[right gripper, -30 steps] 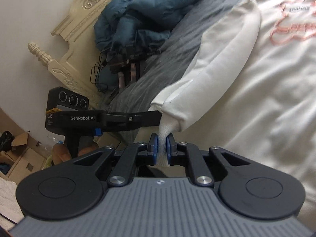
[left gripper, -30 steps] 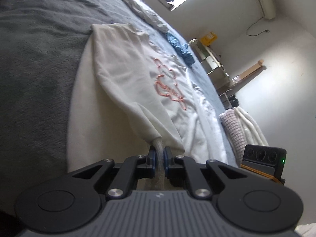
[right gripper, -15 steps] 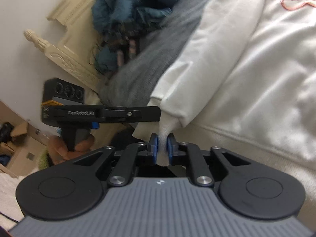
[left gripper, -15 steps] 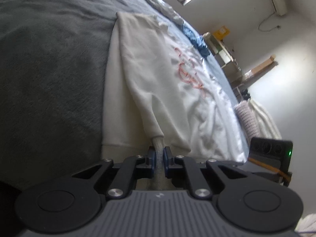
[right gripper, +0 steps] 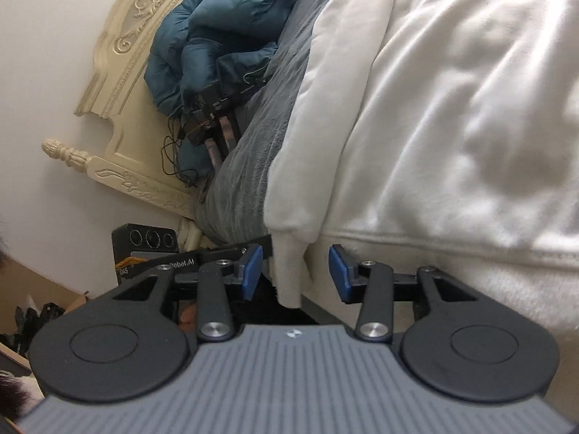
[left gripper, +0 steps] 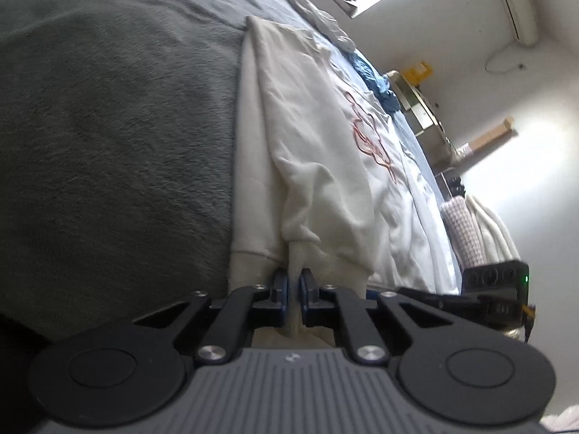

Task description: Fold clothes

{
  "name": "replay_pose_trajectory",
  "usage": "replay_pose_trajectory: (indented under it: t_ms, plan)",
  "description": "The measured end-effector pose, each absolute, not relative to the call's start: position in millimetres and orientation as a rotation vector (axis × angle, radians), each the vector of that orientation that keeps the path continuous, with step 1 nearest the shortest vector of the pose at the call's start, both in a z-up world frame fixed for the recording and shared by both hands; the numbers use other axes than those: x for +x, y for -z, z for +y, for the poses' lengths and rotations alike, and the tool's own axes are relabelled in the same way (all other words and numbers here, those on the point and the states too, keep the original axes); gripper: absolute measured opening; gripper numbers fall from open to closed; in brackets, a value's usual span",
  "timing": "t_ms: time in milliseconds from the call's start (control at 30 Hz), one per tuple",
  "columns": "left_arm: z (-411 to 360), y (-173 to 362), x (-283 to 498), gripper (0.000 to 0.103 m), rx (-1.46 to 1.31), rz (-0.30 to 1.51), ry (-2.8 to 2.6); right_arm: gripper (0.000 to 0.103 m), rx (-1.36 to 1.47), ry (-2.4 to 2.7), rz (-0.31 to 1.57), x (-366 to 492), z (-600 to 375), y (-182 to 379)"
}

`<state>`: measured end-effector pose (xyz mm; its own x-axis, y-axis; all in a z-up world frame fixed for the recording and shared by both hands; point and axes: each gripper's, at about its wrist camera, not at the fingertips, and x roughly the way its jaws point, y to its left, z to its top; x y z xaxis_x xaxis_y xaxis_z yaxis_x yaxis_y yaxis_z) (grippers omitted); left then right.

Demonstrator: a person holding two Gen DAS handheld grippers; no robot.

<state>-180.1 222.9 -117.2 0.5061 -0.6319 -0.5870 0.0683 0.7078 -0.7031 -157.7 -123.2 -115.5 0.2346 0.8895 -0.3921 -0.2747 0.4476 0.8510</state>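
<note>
Gaping right tongs (right gripper: pixel 295 271), headboard (right gripper: pixel 123 72) beyond

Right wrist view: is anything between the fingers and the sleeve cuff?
Nothing visible. The right gripper is opening, and the cream cuff hangs free between its blue pads, touching neither. The left gripper is shut on that cuff.

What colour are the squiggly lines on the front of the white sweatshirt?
Pinkish red, an outline drawing on the white sweatshirt. The left wrist view shows it best.
</note>
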Motion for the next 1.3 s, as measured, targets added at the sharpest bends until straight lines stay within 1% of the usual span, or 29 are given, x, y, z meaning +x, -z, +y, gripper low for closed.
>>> replay_pose_trajectory:
  t_ms: [267,367,433,533,600,767,833,867,967,1067,1167,1200,1300]
  plan:
    - [222,112,-185,0.007,-0.655,0.954,0.460,0.039,0.685,-0.892,1.031,-155,-105,113]
    - [224,115,-184,0.007,-0.666,0.958,0.455,0.037,0.585,-0.875,1.019,-157,-91,108]
    - [224,118,-184,0.007,-0.664,0.955,0.456,0.030,0.516,-0.852,1.004,-160,-81,104]
    - [223,117,-187,0.007,-0.647,0.945,0.458,0.024,0.486,-0.836,0.993,-160,-74,103]
    - [223,116,-188,0.006,-0.651,0.943,0.458,0.007,0.465,-0.827,0.978,-161,-71,102]
    - [218,106,-195,0.006,-0.642,0.931,0.494,0.006,0.393,-0.824,0.944,-174,-73,84]
    - [211,106,-196,0.007,-0.584,0.932,0.476,0.007,0.359,-0.805,0.957,-175,-72,84]
    - [207,108,-195,0.008,-0.545,0.939,0.453,0.011,0.337,-0.791,0.972,-173,-70,87]
    - [208,110,-198,0.010,-0.565,0.934,0.441,0.013,0.363,-0.774,1.023,-167,-71,95]
    - [212,104,-203,0.014,-0.559,0.922,0.429,0.024,0.341,-0.768,0.963,-175,-84,82]
    - [212,90,-207,0.019,-0.508,0.883,0.403,0.025,0.309,-0.745,0.884,-182,-95,64]
    - [211,85,-208,0.023,-0.486,0.864,0.393,0.026,0.298,-0.740,0.850,-183,-96,58]
    - [201,64,-215,0.025,-0.397,0.762,0.376,0.026,0.188,-0.739,0.725,-186,-83,46]
